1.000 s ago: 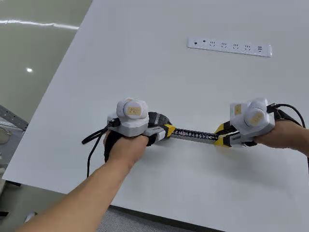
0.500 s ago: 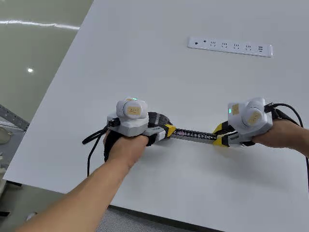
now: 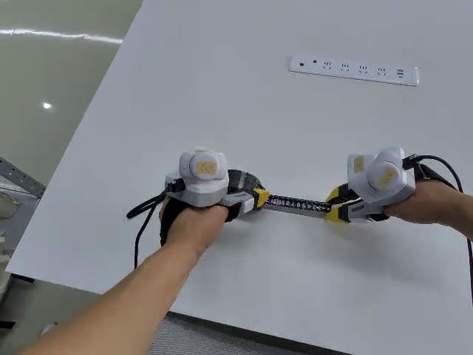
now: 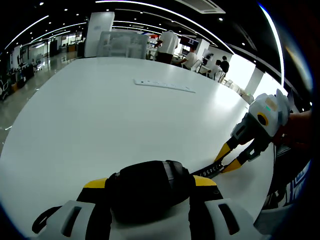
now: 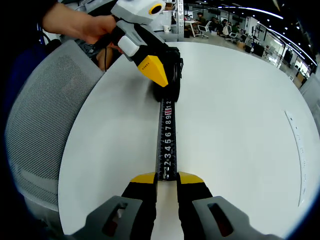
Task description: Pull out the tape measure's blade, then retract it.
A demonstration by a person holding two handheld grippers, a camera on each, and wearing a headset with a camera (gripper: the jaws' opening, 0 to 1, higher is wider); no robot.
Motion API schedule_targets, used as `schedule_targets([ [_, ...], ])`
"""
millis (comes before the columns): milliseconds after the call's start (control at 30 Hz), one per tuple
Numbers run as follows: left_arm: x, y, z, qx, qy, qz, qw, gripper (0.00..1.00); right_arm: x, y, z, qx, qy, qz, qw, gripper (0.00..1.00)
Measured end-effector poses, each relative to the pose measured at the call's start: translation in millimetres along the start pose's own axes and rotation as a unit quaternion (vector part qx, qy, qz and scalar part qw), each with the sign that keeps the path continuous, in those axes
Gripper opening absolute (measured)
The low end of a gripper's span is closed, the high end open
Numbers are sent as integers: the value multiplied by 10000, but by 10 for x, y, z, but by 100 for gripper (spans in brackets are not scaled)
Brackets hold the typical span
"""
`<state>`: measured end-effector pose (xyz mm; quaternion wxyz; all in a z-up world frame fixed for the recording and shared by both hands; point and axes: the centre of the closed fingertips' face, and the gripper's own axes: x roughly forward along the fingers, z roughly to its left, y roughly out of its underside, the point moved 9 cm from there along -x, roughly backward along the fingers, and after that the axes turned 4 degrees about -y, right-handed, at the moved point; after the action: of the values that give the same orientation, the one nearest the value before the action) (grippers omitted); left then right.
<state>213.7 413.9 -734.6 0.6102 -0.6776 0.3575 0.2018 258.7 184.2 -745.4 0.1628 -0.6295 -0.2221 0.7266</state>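
One tape measure [image 3: 244,183] lies low over the near part of the white table [image 3: 222,89], its blade [image 3: 297,205] drawn out a short way to the right. The black case [image 3: 241,180] sits between the jaws of the left gripper [image 3: 248,191], which are spread about as wide as the case and pressed against its two sides. In the left gripper view the case [image 4: 150,192] bulges between the yellow tips of the left gripper [image 4: 150,184], and the blade [image 4: 210,171] runs off from it toward the right gripper [image 4: 222,165].

The blade's free end is pinched in the right gripper [image 3: 334,207], whose yellow-tipped jaws stand almost closed, with only a thin gap that the blade fills. In the right gripper view the blade [image 5: 167,135] stretches straight from between the tips of the right gripper [image 5: 167,178] to the case [image 5: 172,70], printed numerals readable along its length. It looks taut and close to the table; whether it touches the surface I cannot tell. The left gripper [image 5: 159,70] shows there at the case, with a hand behind it.

Each gripper is held by a bare hand: the left hand [image 3: 194,225] near the table's front edge, the right hand [image 3: 427,204] at the right margin. A black cable [image 3: 144,211] hangs from the left gripper. A white power strip [image 3: 353,71] lies well apart, farther back on the table. A grey mesh chair [image 5: 40,125] stands beside the table edge.
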Motion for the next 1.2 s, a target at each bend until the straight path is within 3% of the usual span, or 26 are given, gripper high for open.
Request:
schedule_targets([
  [333,-4,4,-36,-14,-130,-56,9999,62,0,2,7,-22,27,7,10000,11],
  [467,-2,20,-56,-70,-302,-130,9994,63,-2,2,9,-37,32,-3,10000,11],
  [533,-9,33,-44,-92,-541,-209,9983,67,-2,2,9,-32,32,-8,10000,11],
  [733,-33,54,-41,-249,-834,-253,9959,75,-4,0,7,-35,22,-21,10000,11],
  [867,-26,74,-68,-343,-971,-281,9943,74,-3,-1,6,-37,17,-25,10000,11],
  [1067,-10,83,-132,-337,-944,-302,9945,64,6,5,-6,-45,12,-25,10000,11],
  [1200,-9,91,-135,-300,-995,-350,9940,64,14,17,-18,-69,7,-14,10000,11],
])
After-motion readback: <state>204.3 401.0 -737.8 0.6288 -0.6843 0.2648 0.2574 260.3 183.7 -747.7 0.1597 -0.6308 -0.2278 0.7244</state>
